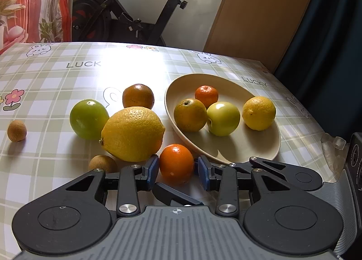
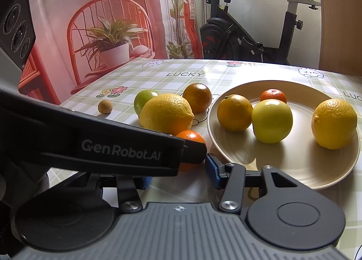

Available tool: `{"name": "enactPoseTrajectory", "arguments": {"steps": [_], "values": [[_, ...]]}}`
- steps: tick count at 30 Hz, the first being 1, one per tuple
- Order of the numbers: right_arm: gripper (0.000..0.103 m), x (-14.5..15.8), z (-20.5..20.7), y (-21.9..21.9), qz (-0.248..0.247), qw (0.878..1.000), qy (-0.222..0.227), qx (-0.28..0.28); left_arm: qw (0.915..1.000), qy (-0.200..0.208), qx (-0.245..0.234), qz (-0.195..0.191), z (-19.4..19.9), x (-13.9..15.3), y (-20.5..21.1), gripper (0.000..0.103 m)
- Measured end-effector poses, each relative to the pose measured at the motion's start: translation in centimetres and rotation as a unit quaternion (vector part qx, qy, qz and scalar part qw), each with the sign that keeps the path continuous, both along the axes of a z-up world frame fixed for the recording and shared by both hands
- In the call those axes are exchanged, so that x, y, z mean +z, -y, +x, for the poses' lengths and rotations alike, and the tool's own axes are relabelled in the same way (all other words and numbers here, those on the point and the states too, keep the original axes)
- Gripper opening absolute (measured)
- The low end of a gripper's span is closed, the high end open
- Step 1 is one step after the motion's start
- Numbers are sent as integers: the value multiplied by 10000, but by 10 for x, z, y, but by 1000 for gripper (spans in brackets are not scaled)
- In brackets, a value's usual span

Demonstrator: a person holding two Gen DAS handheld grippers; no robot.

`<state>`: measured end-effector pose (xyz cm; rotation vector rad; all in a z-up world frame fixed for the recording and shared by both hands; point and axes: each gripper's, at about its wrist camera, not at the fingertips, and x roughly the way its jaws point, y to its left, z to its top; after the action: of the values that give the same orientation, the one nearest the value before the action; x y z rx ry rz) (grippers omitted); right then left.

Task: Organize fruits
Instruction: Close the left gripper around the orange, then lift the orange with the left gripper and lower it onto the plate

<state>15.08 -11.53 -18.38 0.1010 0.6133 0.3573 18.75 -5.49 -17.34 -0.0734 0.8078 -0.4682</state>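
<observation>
The left claw (image 1: 176, 167) is spread around a small glossy orange mandarin (image 1: 176, 164) just beside the shallow cream plate (image 1: 260, 147), not yet pinching; the right claw (image 2: 178, 170) hangs spread and empty. Four fruits lie plated; I judge six remain on the green checked bench (image 1: 56, 79). An exercise bike (image 1: 126, 11) stands behind.

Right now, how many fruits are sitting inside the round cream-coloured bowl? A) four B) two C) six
A: the round cream-coloured bowl holds four fruits: a small orange tangerine, a greenish-orange citrus, a yellow-green apple and a yellow lemon. The other fruits lie on the checked tablecloth.
</observation>
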Motion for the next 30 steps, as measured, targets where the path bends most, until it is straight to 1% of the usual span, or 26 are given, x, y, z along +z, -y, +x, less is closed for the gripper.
{"name": "enactPoseTrajectory", "arguments": {"steps": [11,14,18,30], "values": [[50,-1,1,-2,-28,10000,-42,75,9998,122,-108,76,-14,4,1,39],[48,-2,0,-1,-12,9999,-48,94,9999,142,-72,45,-15,4,-1,39],[39,-2,0,2,30,9999,-61,83,9999,166,0,24,-16,5,-3,39],[39,-3,-2,1,11,9997,-44,226,9993,-18,308,-206,-13,-3,-15,40]]}}
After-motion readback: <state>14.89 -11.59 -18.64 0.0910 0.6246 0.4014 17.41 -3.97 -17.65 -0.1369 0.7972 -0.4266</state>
